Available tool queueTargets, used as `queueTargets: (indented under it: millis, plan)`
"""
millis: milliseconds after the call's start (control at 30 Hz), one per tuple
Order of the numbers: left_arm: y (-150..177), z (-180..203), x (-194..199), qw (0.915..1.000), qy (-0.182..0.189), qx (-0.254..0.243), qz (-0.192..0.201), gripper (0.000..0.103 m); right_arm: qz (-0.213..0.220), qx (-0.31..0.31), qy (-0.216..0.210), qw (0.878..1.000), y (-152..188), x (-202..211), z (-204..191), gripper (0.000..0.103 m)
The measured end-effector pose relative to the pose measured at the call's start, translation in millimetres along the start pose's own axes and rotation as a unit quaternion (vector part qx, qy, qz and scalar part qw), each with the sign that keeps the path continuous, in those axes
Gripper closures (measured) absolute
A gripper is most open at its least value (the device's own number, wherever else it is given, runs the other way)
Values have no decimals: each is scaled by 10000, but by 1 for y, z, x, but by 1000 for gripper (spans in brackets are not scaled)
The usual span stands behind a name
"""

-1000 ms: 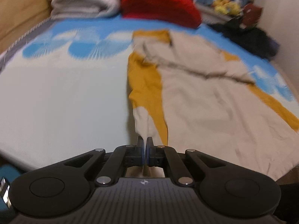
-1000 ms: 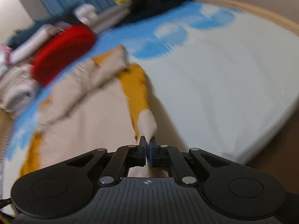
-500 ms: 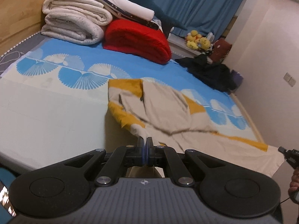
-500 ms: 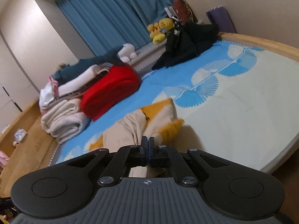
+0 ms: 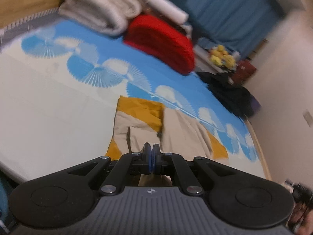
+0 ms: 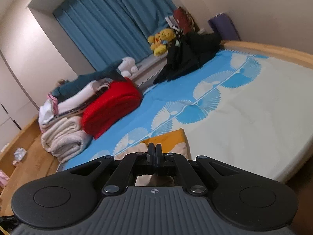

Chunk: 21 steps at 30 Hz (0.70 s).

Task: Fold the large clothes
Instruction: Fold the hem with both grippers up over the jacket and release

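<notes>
- Judging by the layout, folding is under way: the beige-and-mustard garment [image 5: 176, 135] lies partly doubled on the bed [image 5: 49, 105], and more folds remain
- Left tool [image 5: 151, 156] is pinched onto the garment's near edge
- Right tool [image 6: 154, 156] likewise clamps beige cloth
- Fabric looks soft, thin and creased; the bed sheet is smooth with blue fan prints

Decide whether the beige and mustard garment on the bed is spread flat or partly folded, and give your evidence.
Partly folded. In the left wrist view the beige and mustard garment shows overlapping layers and creases, with a mustard panel doubled over beige. Its near edge is hidden behind the gripper.
</notes>
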<state>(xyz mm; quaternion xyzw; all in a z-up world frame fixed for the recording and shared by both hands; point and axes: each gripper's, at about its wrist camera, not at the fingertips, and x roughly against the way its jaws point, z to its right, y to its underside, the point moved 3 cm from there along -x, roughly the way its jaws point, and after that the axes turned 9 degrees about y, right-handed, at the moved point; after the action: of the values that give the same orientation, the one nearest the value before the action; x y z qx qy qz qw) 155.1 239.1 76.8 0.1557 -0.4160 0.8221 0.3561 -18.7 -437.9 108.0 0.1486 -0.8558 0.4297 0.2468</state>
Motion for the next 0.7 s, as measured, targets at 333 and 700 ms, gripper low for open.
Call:
queueTargets:
  millis: [333, 700]
  plan:
    - [-51, -77, -124, 9969, -565, 551, 60, 57, -336, -139, 955, 9948, -38, -183, -4, 93]
    - [-20, -106, -169, 9901, -1057, 537, -750, 53, -1387, 290, 816, 9865, 32, -247, 15, 70]
